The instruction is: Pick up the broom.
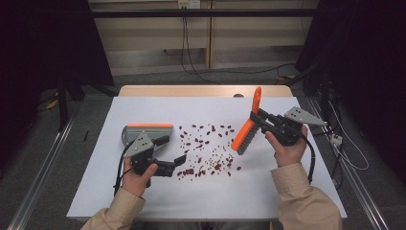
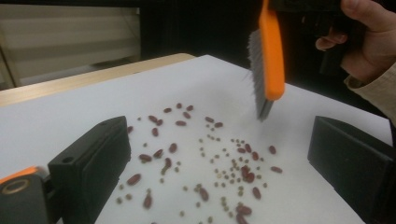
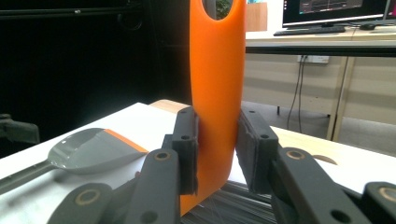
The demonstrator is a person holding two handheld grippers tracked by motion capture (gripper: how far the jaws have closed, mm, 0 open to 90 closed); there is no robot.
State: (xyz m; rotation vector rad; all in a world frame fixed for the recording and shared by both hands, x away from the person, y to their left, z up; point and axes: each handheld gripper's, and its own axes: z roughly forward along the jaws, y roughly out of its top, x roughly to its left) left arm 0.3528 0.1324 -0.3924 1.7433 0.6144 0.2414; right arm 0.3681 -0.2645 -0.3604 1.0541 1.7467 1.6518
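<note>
Two tools are in play here: an orange plastic hand brush with grey bristles (image 1: 246, 132) and a grey dustpan with an orange lip (image 1: 143, 132), plus a scatter of small red beans and tinier seeds (image 1: 207, 148) across the white table sheet (image 1: 268, 191).

The right gripper (image 1: 258, 117) is clamped on the brush's handle. In the right gripper view the pads squeeze the flat orange handle (image 3: 217, 93) from both sides, with the bristles below them. The brush hangs tilted above the table at the right edge of the spill, with the bristle tips just off the sheet as far as I can tell.

The left gripper (image 1: 174, 151) is spread wide with nothing between the jaws. It sits just right of the dustpan, pointing at the beans. The pan lies flat on the sheet, left of the spill.

Handling-wise, I'd guess the brush is light and rigid, but that smooth handle could twist in the pads if the bristles drag hard. Gripping mid-handle like this looks sensible. The beans are hard and rolly, so a fast sweep could fling them off the table. The pan probably wants grabbing by its handle, which is hidden under the left gripper in the high view.
</note>
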